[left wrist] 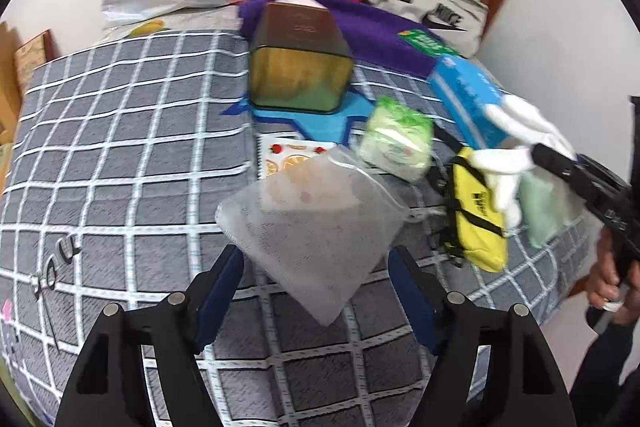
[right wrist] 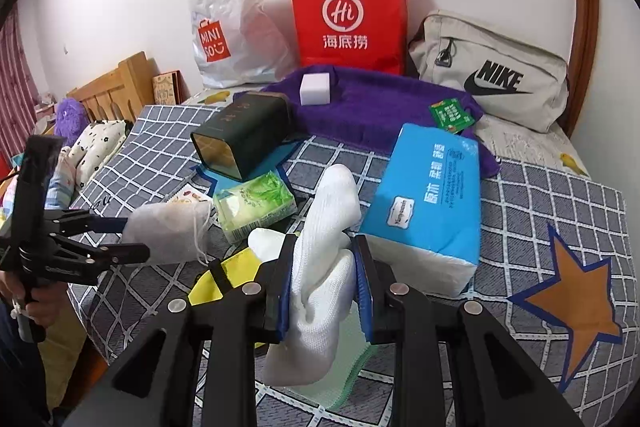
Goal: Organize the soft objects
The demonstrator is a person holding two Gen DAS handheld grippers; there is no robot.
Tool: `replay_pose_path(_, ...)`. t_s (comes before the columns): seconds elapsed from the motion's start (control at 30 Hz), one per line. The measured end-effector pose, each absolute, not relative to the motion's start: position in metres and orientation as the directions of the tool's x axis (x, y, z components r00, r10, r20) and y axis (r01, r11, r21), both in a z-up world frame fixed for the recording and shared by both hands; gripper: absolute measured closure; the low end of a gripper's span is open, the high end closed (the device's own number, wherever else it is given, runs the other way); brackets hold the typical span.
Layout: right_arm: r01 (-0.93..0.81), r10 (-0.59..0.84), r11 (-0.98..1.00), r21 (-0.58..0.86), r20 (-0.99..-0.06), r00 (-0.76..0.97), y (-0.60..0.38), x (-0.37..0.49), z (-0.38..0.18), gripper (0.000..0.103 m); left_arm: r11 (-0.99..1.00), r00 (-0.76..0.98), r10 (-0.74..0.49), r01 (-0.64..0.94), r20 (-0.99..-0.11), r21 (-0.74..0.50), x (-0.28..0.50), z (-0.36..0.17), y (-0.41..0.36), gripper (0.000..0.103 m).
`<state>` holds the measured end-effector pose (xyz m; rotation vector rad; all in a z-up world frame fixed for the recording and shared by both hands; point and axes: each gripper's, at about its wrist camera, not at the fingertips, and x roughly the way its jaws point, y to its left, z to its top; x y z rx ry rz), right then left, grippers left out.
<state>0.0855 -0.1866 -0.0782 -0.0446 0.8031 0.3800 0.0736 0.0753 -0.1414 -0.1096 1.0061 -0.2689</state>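
Right gripper (right wrist: pixel 322 291) pinches my white sock (right wrist: pixel 320 267) above the bed (right wrist: pixel 540 207); left gripper (left wrist: pixel 316 291), at nine o'clock, clamps a mesh bag (left wrist: pixel 312 227) (its drawstring dangling).

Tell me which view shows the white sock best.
Right wrist. The sock fills the centre there, sharp, pinched between the right claw's pads, its toe standing up. The left wrist view has it small, motion-blurred and near the right edge, hanging from that claw over the yellow pouch.
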Motion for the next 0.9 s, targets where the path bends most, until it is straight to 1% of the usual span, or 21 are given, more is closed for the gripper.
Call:
replay_pose_path(0.17,-0.355,0.315,0.929,0.101,-0.721,0.618,-0.183,0.088,-0.085,0.076,0.966,0.508,-0.255,0.162,-0.823,-0.200,0.082,-0.147,0.070,0.030)
replay_pose_path(0.27,-0.356,0.312,0.929,0.100,-0.726,0.612,-0.183,0.089,-0.086,0.076,0.976,0.529,-0.206,0.174,-0.823,-0.132,0.083,-0.147,0.063,0.031)
replay_pose_path(0.3,-0.354,0.310,0.930,0.099,-0.727,0.613,-0.183,0.090,-0.087,0.076,0.979,0.540,-0.182,0.177,-0.822,-0.101,0.084,-0.148,0.060,0.038)
replay_pose_path(0.33,-0.352,0.311,0.930,0.101,-0.727,0.613,-0.184,0.090,-0.087,0.076,0.981,0.542,-0.161,0.177,-0.825,-0.075,0.085,-0.149,0.057,0.053)
replay_pose_path(0.4,-0.347,0.313,0.932,0.110,-0.727,0.611,-0.186,0.091,-0.088,0.076,0.982,0.531,-0.144,0.181,-0.835,-0.054,0.088,-0.153,0.055,0.070)
replay_pose_path(0.47,-0.344,0.311,0.932,0.109,-0.729,0.610,-0.186,0.092,-0.089,0.076,0.980,0.547,-0.153,0.188,-0.823,-0.057,0.085,-0.150,0.058,0.081)
replay_pose_path(0.5,-0.344,0.309,0.933,0.108,-0.730,0.609,-0.186,0.092,-0.090,0.076,0.979,0.550,-0.172,0.191,-0.817,-0.077,0.084,-0.147,0.061,0.093)
replay_pose_path(0.6,-0.343,0.310,0.933,0.110,-0.731,0.608,-0.187,0.091,-0.091,0.076,0.970,0.566,-0.230,0.196,-0.792,-0.142,0.077,-0.137,0.070,0.095)
replay_pose_path(0.9,-0.347,0.316,0.932,0.107,-0.711,0.629,-0.188,0.086,-0.082,0.076,0.957,0.625,-0.287,0.213,-0.726,-0.195,0.061,-0.103,0.080,0.095)
